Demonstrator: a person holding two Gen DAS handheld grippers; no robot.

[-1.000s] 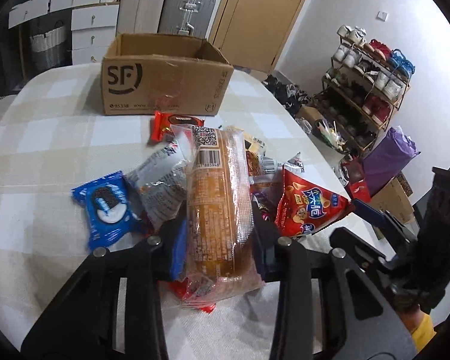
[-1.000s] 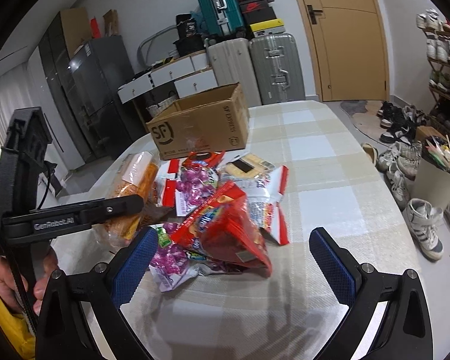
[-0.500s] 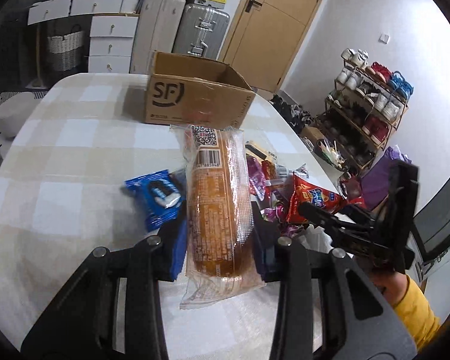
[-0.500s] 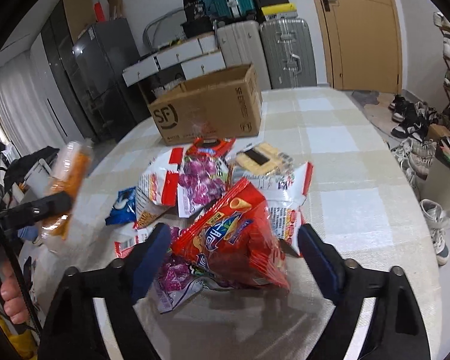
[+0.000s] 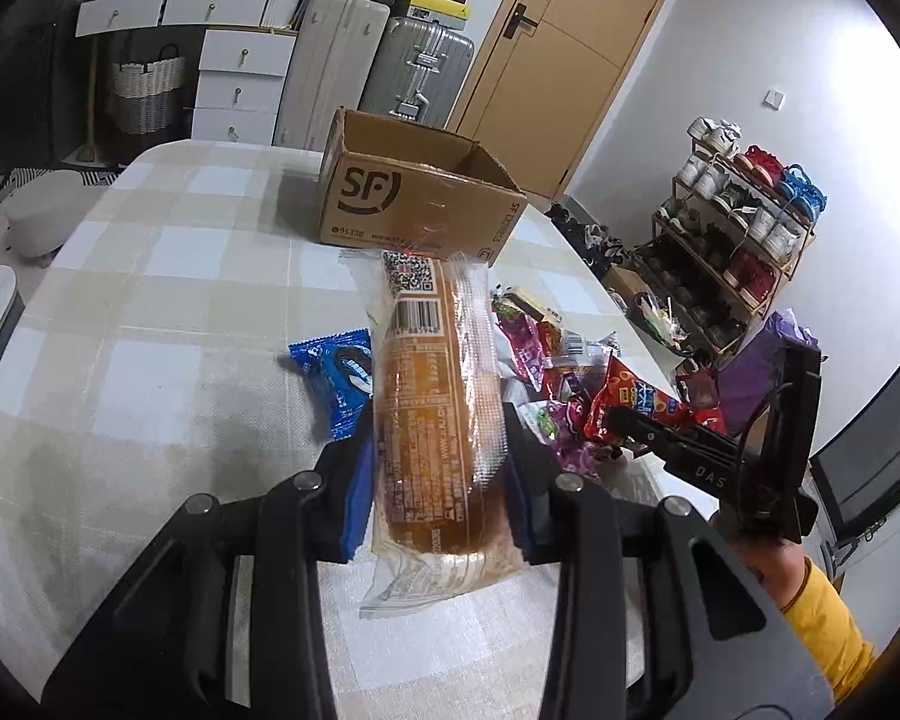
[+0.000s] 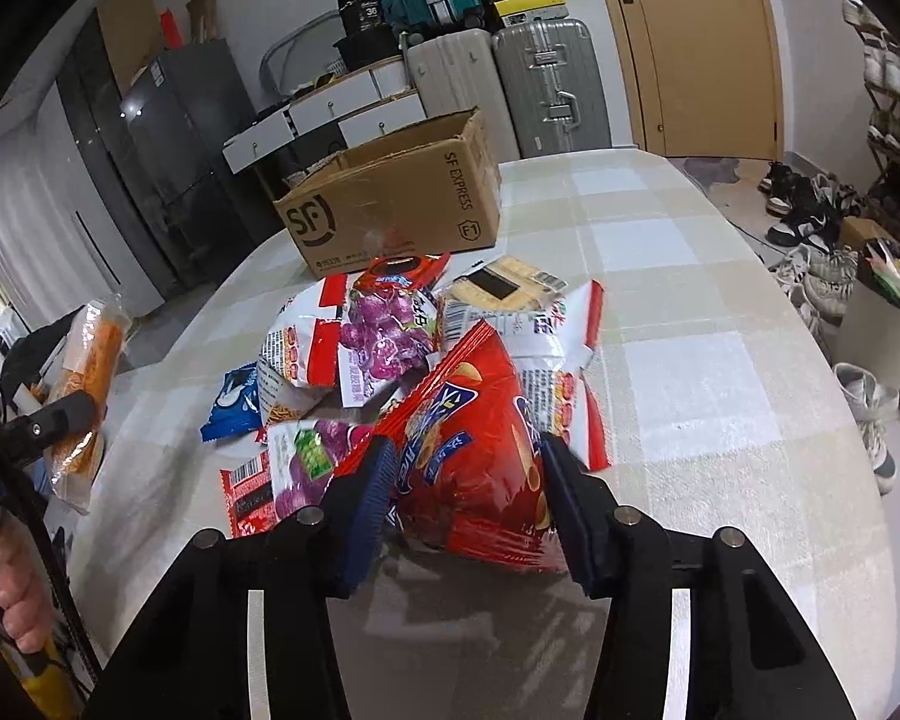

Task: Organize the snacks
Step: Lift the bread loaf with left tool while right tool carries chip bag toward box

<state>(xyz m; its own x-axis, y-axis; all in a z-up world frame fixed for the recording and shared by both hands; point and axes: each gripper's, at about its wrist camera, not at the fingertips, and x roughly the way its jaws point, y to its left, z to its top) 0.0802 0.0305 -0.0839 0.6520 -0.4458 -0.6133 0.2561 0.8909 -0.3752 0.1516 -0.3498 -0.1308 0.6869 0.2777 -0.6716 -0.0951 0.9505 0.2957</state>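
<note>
My left gripper point(image 5: 438, 450) is shut on a long orange-brown bread packet point(image 5: 432, 372), held above the table to the left of the snack pile and pointing at the open SF cardboard box point(image 5: 414, 204). From the right wrist the same packet point(image 6: 93, 348) shows at the far left. My right gripper point(image 6: 468, 474) has its jaws closing on a red chip bag point(image 6: 468, 420) on top of the pile, and both blue pads touch the bag's sides. The box point(image 6: 390, 210) stands behind the pile.
Several more snacks lie on the checked tablecloth point(image 6: 690, 360): a blue cookie pack point(image 5: 336, 372), a purple candy bag point(image 6: 384, 324), white-and-red bags point(image 6: 300, 342). Suitcases point(image 6: 546, 84) and white drawers stand behind the table. A shoe rack point(image 5: 744, 228) is at the right.
The left gripper has lifted the bread packet off the pile and carried it leftward. The right gripper's wide-open jaws have closed in onto the red chip bag.
</note>
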